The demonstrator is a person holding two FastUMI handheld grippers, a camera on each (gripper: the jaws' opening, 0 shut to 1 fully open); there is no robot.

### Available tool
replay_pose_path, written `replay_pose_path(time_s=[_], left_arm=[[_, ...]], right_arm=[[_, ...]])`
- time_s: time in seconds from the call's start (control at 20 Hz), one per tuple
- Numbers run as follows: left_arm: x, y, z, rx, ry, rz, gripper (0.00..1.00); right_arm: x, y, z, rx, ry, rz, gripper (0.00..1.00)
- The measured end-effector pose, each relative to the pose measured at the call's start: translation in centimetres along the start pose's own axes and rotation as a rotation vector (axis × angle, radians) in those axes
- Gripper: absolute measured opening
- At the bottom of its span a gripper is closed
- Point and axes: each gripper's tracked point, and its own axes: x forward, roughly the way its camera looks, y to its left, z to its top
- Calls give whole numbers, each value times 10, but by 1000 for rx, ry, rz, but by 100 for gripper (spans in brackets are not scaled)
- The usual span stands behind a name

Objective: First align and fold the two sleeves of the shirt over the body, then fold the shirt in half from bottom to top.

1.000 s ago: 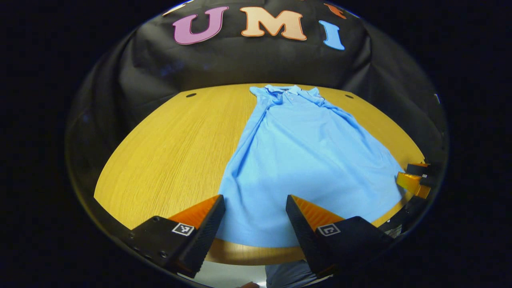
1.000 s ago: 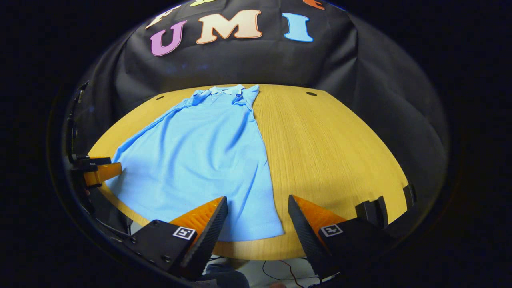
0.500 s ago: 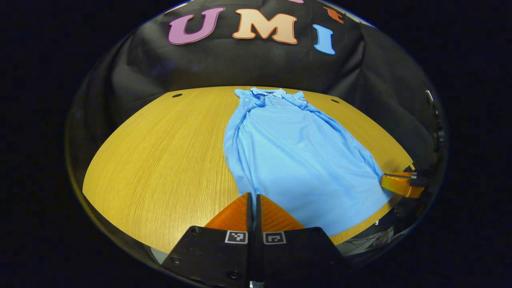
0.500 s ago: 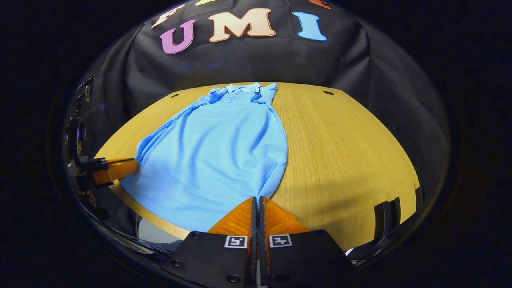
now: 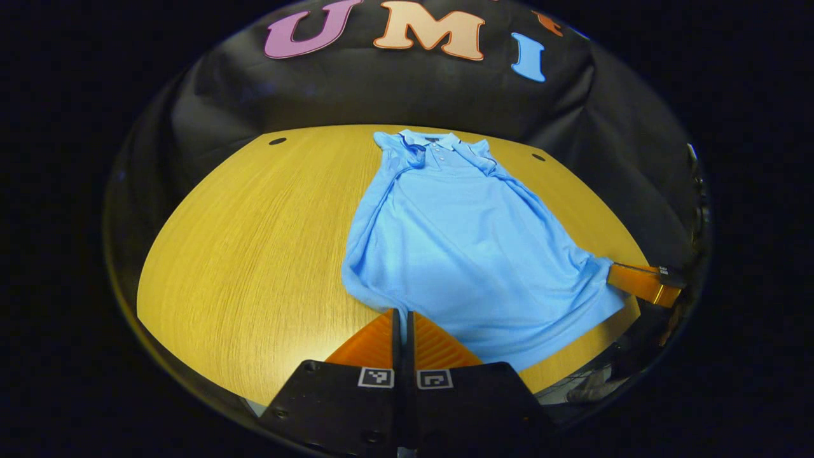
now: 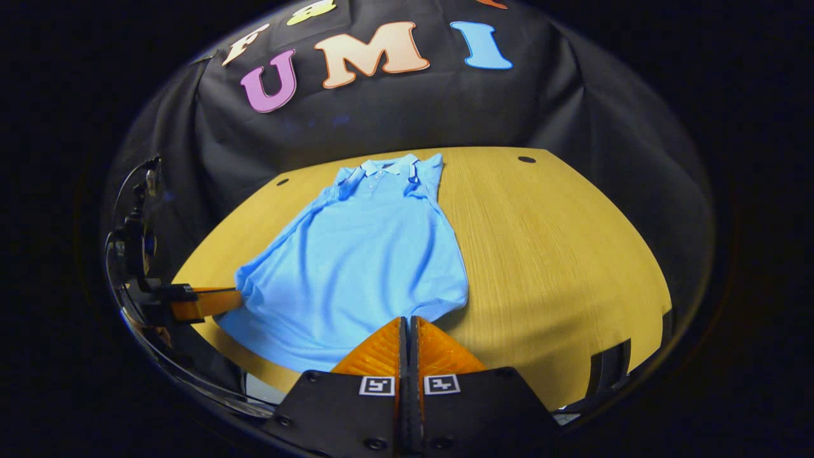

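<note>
You have both grippers clamped on the bottom hem of the blue shirt (image 5: 458,242), one at each corner. The left gripper (image 5: 402,313) has its fingers pressed together with the hem corner pinched between them, and the right gripper (image 6: 407,319) grips the opposite corner the same way. The shirt lies lengthwise on the wooden table (image 5: 254,242), collar (image 5: 439,141) at the far edge by the booth wall, sleeves already tucked over the body, hem at the near edge with both corners drawn slightly off the surface.

The risk from here, as I judge it, is in the carry toward the collar. If you raise one corner faster or farther than the other, the fold line skews and the hem lands crooked on the shoulders. If you pull the hem toward yourself before lifting, you drag the whole shirt along the table and the folded sleeves slide out from where they lie (the cloth already bunches near each pinched corner, so there is slack to shift). Spreading the two grippers apart stretches the hem; bringing them together lets the middle sag and crease.

Each grip also looks shallow, taken right at the corner, so a quick swing may pull the fabric free on one side and drop that half in a heap.
</note>
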Motion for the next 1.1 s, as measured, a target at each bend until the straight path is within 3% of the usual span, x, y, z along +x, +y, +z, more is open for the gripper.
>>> replay_pose_path(time_s=[0.65, 1.1], left_arm=[[48, 31, 156, -47, -121, -35, 0], [111, 47, 268, 10, -210, -54, 0]], right_arm=[[64, 24, 144, 22, -158, 39, 2], [141, 17, 240, 18, -250, 5, 2]])
